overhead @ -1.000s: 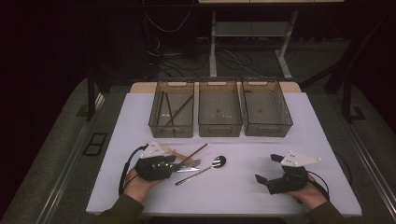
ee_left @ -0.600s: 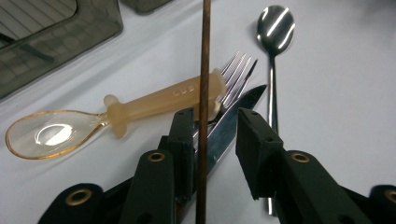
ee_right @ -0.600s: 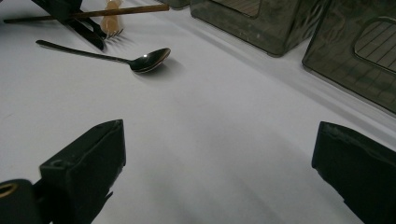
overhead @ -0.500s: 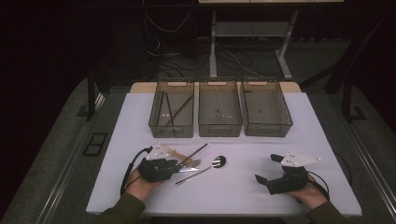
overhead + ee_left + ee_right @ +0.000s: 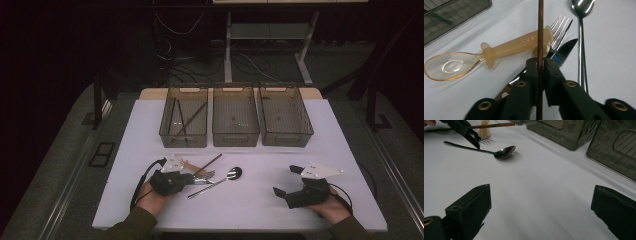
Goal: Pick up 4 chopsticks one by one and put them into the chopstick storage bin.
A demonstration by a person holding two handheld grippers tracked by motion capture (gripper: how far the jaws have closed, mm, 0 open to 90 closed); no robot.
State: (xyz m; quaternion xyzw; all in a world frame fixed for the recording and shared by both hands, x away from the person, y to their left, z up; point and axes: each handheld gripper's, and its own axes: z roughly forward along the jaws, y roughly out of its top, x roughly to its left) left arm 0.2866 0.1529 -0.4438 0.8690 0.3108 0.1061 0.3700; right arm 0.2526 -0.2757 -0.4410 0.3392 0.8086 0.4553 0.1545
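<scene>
My left gripper [image 5: 540, 62] is shut on a thin brown chopstick [image 5: 540, 27]; its jaws have just been closing onto it. Under the stick lie an amber plastic spoon [image 5: 499, 51], a metal fork [image 5: 560, 31], a knife [image 5: 564, 51] and a metal spoon [image 5: 581, 32]. From above, the left gripper [image 5: 187, 178] sits at the front left of the white table [image 5: 260, 210], with the chopstick [image 5: 210, 163] slanting away from it. At the front right, my right gripper [image 5: 286, 180] stands open over bare table. Its own view shows wide-apart jaws of the right gripper [image 5: 541, 205] and the metal spoon [image 5: 504, 152] beyond.
Three translucent bins stand in a row at the back: the left bin [image 5: 183, 142] holds dark chopsticks, and the middle bin [image 5: 235, 142] and right bin [image 5: 287, 142] stand beside it. Bare table lies between the two grippers.
The left gripper's jaws have closed onto the chopstick and the hand has shifted slightly. The right gripper has stayed where it was.
</scene>
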